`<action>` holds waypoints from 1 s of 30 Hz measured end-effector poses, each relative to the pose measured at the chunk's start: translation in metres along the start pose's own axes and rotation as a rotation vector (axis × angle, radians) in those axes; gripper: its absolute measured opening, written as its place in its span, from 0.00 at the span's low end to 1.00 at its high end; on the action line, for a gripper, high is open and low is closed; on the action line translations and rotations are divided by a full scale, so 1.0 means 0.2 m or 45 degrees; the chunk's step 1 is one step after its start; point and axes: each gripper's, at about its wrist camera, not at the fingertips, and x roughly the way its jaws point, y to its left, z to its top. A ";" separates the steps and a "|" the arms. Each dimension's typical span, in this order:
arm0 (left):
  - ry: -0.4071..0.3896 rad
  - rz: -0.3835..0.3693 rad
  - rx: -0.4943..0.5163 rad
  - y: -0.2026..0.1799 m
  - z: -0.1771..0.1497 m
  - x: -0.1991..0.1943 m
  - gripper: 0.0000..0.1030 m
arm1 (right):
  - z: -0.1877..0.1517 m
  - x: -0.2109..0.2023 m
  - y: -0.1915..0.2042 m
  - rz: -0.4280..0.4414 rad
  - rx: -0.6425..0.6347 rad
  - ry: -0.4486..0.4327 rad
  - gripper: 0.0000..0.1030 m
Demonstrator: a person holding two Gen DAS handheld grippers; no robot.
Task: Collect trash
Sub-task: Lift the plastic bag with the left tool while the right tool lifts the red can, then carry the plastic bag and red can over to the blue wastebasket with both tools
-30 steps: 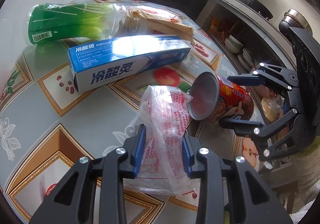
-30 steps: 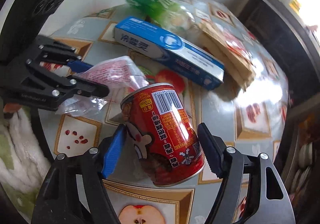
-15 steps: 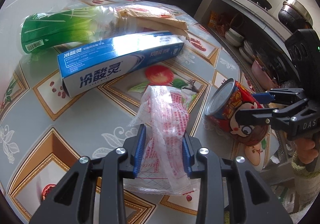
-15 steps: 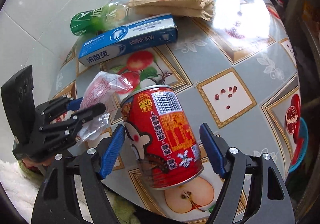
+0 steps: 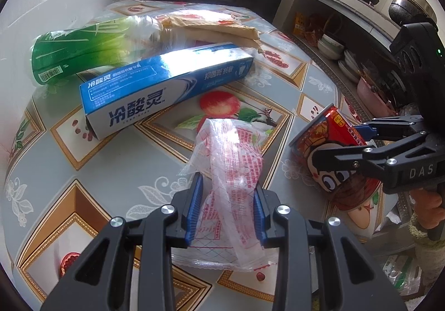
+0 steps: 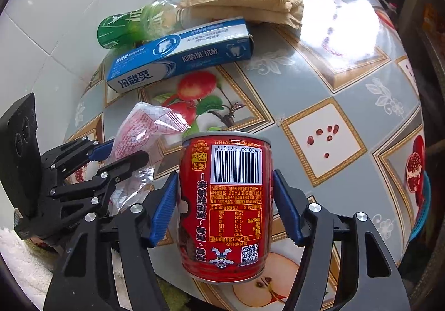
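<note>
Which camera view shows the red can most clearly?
The right wrist view: the red can fills the centre between the right gripper's pads, barcode readable. The left wrist view shows it only sideways at the right edge, partly hidden by that gripper.

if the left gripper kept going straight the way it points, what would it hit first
Probably the blue toothpaste box. The left gripper, shut on the plastic wrapper, points across the table toward it, though depth is unclear and it may pass just right of the box's end.

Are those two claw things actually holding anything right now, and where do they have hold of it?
Yes. The left gripper pinches the crumpled plastic wrapper across its middle. The right gripper clamps the red can by its sides, mid-height.
</note>
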 end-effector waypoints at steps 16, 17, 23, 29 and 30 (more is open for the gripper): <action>-0.023 0.023 0.039 -0.05 0.00 -0.04 0.30 | -0.07 -0.09 -0.07 0.024 0.077 -0.052 0.60; -0.025 0.024 0.041 -0.06 0.00 -0.04 0.30 | -0.08 -0.09 -0.08 0.026 0.080 -0.057 0.60; -0.033 0.027 0.057 -0.08 0.00 -0.06 0.30 | -0.11 -0.14 -0.09 0.034 0.097 -0.077 0.60; -0.043 0.034 0.079 -0.12 -0.01 -0.08 0.30 | -0.13 -0.16 -0.11 0.043 0.113 -0.090 0.60; -0.044 0.034 0.081 -0.12 -0.01 -0.09 0.30 | -0.13 -0.16 -0.12 0.045 0.115 -0.094 0.60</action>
